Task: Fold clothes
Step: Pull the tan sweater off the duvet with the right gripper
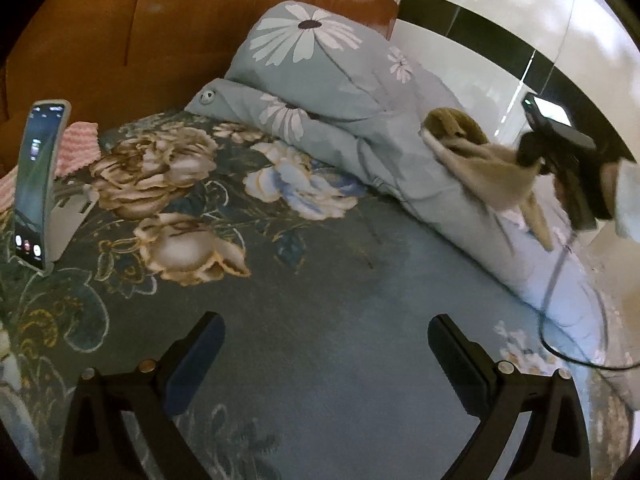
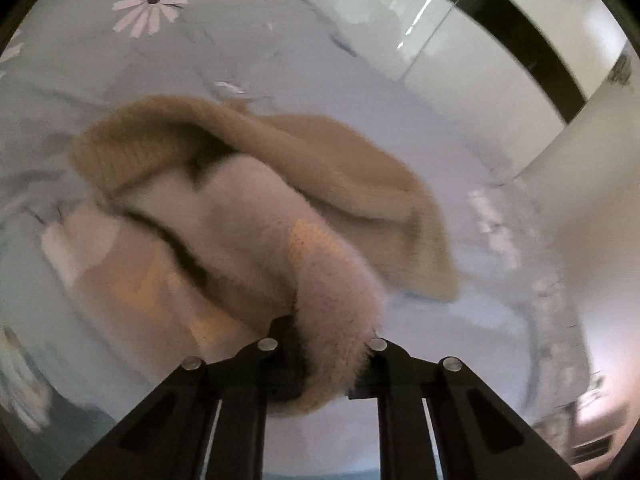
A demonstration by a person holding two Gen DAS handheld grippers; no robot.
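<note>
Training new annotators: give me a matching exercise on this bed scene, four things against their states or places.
Things:
1. left gripper
2. right gripper
3. phone
4. daisy quilt

States:
A. bundled against the headboard
B. propped upright on a stand
C. shut on the beige garment
D. open above the floral bedsheet

Pairs: 1-D, 2-C, 3-B, 4-A
</note>
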